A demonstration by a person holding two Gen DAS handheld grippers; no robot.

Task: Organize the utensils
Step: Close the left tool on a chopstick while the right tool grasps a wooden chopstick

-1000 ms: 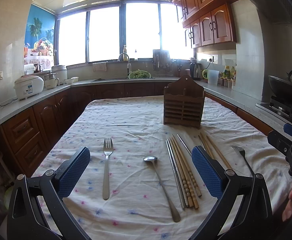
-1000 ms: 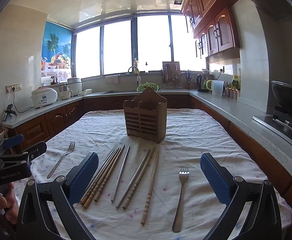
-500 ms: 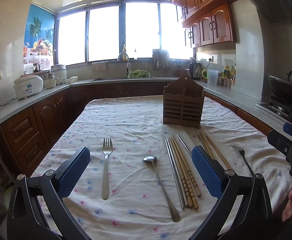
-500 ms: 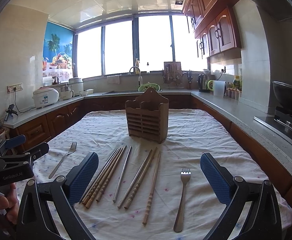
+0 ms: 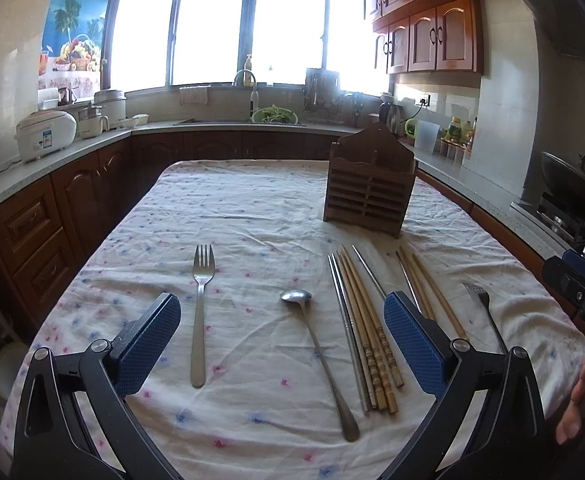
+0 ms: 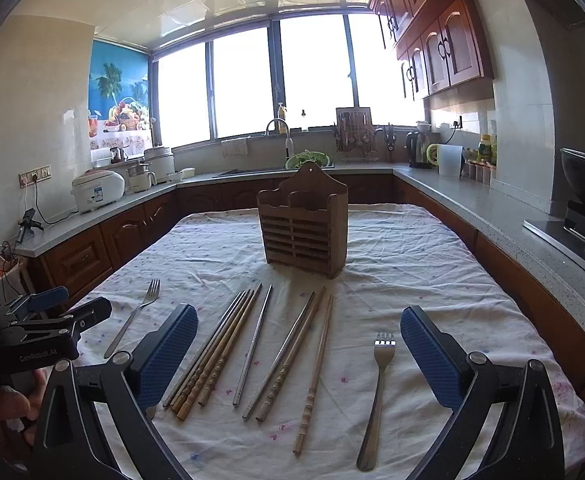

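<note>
Utensils are lying loose on the desk (image 5: 252, 208), none yet in the wooden holder (image 6: 304, 228), which is standing upright well beyond both sets of jaws. The left gripper (image 5: 282, 344) is hovering with its jaws spread wide and empty; a fork (image 5: 201, 312) is lying just inside the left jaw, a spoon (image 5: 316, 356) between the jaws, and a bundle of chopsticks (image 5: 366, 332) close against the right jaw. The right gripper (image 6: 298, 364) is likewise holding its jaws spread and empty, with wooden and metal chopsticks (image 6: 252, 340) fanning between them and a second fork (image 6: 376, 396) just inside the right jaw.

Risks, as judged:
- Chopsticks are lying touching one another; closing jaws are likely to be catching several at once or scattering the rest.
- Thin flat metal pieces are sitting flush on the cloth; jaws may be slipping off, or pinching fabric.
- The tablecloth (image 6: 404, 248) is wrinkling throughout; dragging it risks shifting the holder.
- Both grippers are working near each other, so collision is possible.

Surroundings: a kitchen, with counters running along three sides, bright windows behind the sink, wooden wall cabinets and a wok on the stove to the right.
</note>
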